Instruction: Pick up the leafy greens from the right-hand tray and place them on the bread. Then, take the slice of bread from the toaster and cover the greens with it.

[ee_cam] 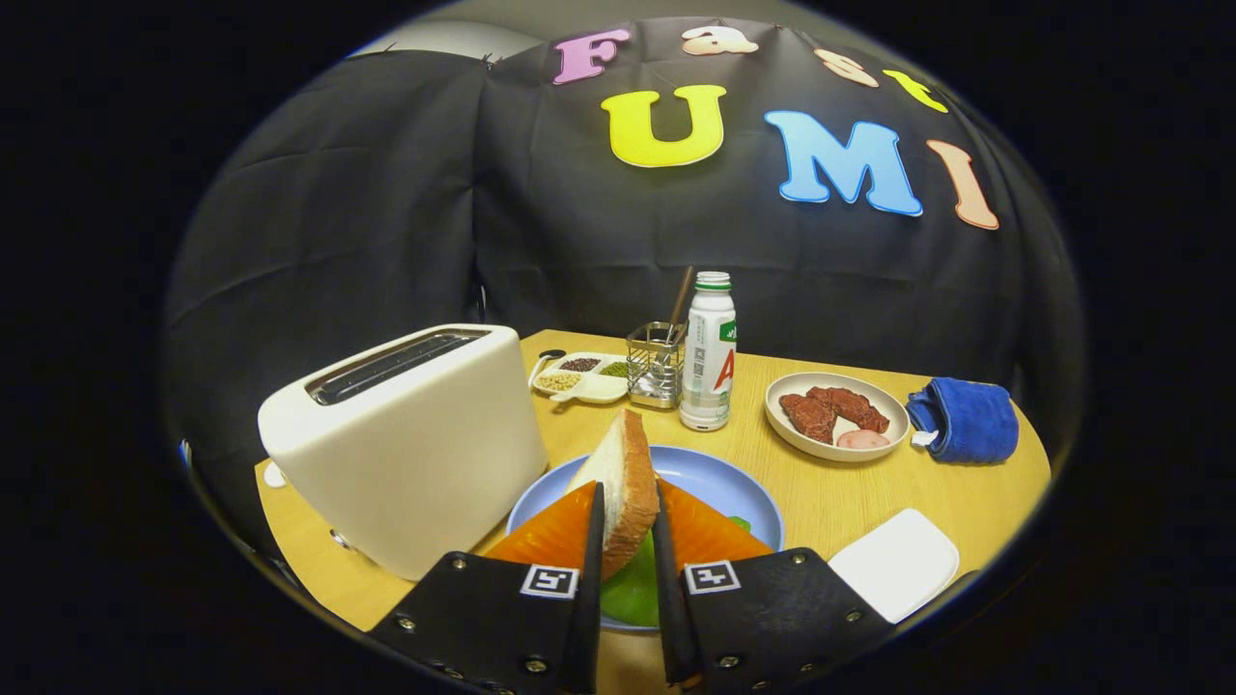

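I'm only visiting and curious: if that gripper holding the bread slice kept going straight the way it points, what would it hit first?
Probably the white bottle. The gripper, shut on the bread slice, points over the blue plate towards that bottle, with the wire caddy just beside it. Depth is hard to judge here.

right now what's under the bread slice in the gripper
The gripper is shut on the bread, held on edge over the blue plate. Green leaves show below it; whatever lies beneath them is hidden.
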